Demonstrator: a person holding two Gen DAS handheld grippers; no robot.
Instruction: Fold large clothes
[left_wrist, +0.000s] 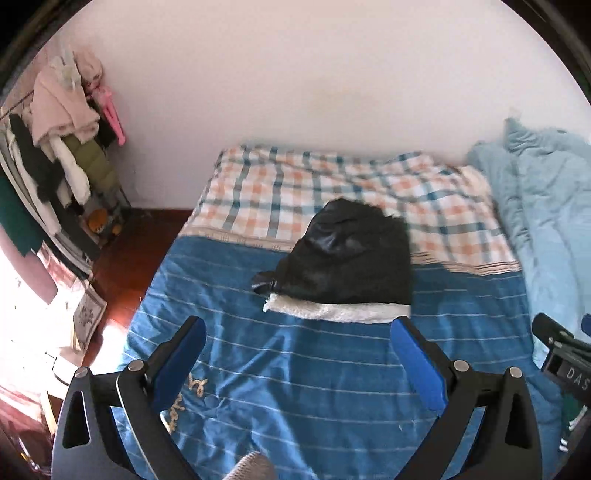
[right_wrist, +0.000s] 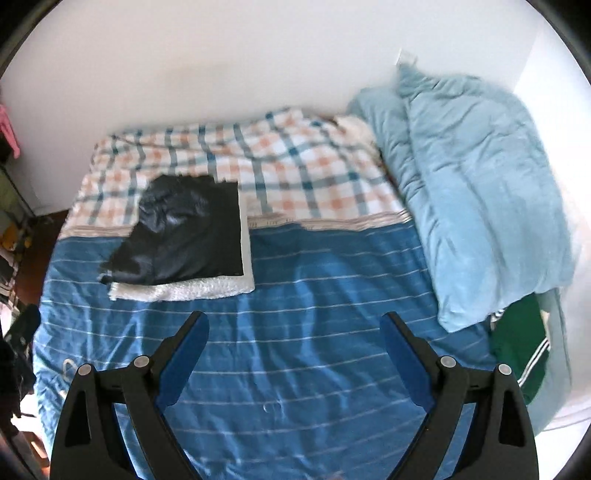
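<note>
Already folded into a compact block, the black glossy jacket with white fleece lining (left_wrist: 347, 258) lies mid-bed on the blue striped cover (left_wrist: 295, 369), partly over the plaid sheet (right_wrist: 295, 166). Left gripper (left_wrist: 299, 336) and right gripper (right_wrist: 293, 332) both hover released, empty. Best reach next for the green garment (right_wrist: 517, 343), gripping its edges.

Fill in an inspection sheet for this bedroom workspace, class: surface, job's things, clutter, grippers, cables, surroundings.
Surface: blue white-striped bedspread, rumpled, meeting a checked orange-and-teal sheet.
Job's things: folded black shiny jacket with white fleece lining, lying on the bedspread, nothing touching it.
Clutter: bunched light-blue quilt; green white-striped garment beside it.
Grippers: left gripper open, empty; right gripper open, empty.
Cables: nothing seen.
Surroundings: white wall; crowded clothes rack; dark wooden floor.
</note>
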